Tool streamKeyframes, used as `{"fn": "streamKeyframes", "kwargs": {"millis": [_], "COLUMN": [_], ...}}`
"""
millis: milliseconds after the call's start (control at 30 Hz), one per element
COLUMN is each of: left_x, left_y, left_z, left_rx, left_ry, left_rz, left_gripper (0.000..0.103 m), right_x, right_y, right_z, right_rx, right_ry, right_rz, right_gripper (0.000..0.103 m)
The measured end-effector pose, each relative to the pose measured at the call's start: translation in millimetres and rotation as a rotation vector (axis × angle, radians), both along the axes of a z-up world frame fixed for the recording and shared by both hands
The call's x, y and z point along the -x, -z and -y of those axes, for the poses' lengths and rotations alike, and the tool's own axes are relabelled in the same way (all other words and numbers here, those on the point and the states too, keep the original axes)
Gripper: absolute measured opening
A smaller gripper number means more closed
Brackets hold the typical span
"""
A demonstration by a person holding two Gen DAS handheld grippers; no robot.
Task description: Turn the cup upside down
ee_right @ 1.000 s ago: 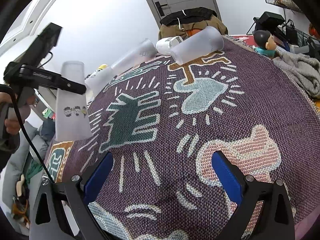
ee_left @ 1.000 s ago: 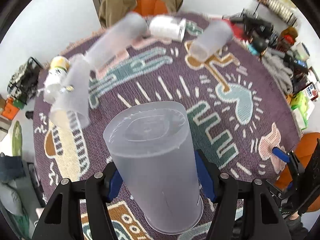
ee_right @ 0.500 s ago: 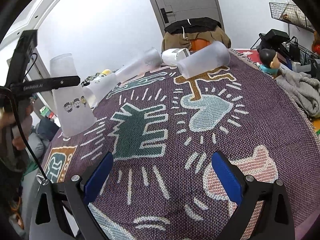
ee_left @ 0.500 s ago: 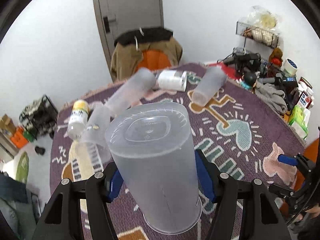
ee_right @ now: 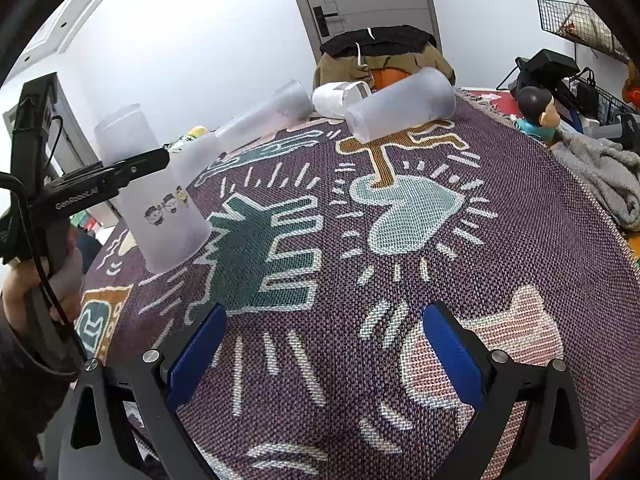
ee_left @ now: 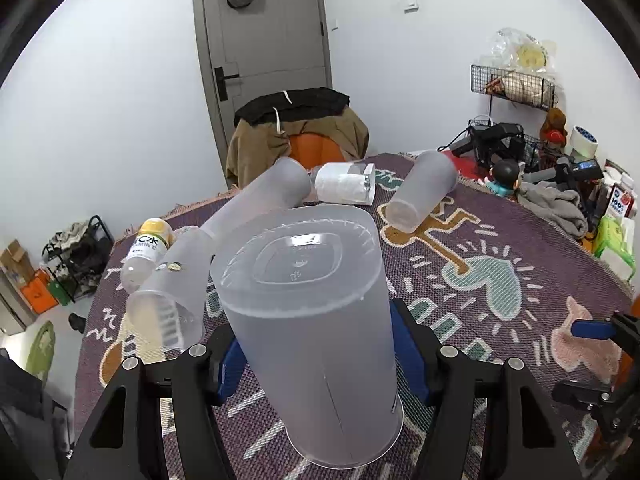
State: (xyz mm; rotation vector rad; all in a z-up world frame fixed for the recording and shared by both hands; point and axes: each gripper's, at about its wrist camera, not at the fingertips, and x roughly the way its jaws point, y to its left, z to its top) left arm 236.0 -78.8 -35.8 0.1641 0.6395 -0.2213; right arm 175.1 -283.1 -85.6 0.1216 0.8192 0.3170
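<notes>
The left gripper (ee_left: 316, 354) is clamped on the cup (ee_left: 308, 300), which stands mouth-down on the near left of the rug (ee_right: 400, 240). The right gripper (ee_right: 324, 348) hovers over the near rug, fingers apart and holding nothing. More cups (ee_right: 400, 104) lie far off.

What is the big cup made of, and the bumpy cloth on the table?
The cup looks like frosted, see-through plastic: cloudy walls, moulded ridges on its base. The cloth looks like woven yarn, matte: its knobbly weave shows and its edge is fringed.
</notes>
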Motion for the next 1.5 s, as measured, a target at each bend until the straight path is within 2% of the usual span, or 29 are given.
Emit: {"fn": "streamKeyframes", "kwargs": {"millis": [267,333,400,467,733,1067,1200,1500], "left_x": [0.7,0.5,1.4,3.0,12.7,57.3,81.9,131.1], "left_y": [13.4,14.2,14.6,13.1,-0.3,-35.4,-47.4,-50.6], "left_z": [12.2,13.9,14.6,16.1,10.5,-22.0,-39.4,-70.3], "left_rx": [-0.039,-0.032,-0.016,-0.008,0.012,0.102,0.175,0.280], "left_ry": [0.004,0.018,0.031,0.037,0.019,-0.030,-0.059,-0.116], "left_rz": [0.000,-0.024,-0.039,-0.034,-0.028,0.074,0.093,0.127], "left_gripper": [0.068,0.072,0.083,0.088,0.093,0.100,0.103,0.103], "right_x": [-0.5,0.1,1.0,1.8,4.8,19.2,25.3,37.0], "right_y": [4.3,4.0,3.6,2.9,-6.6,-36.4,-47.4,-59.5], "right_z": [7.8,8.8,9.1,9.0,9.2,2.9,-3.7,-21.8], "right_rx": [-0.010,-0.013,-0.016,-0.017,-0.031,-0.030,-0.024,0.003], "right_ry": [0.014,0.014,0.012,0.011,0.008,-0.022,-0.039,-0.060], "right_rz": [-0.014,-0.011,-0.009,-0.008,0.013,0.087,0.109,0.106], "right_gripper": [0.100,0.100,0.100,0.100,0.100,0.100,0.100,0.100]}}
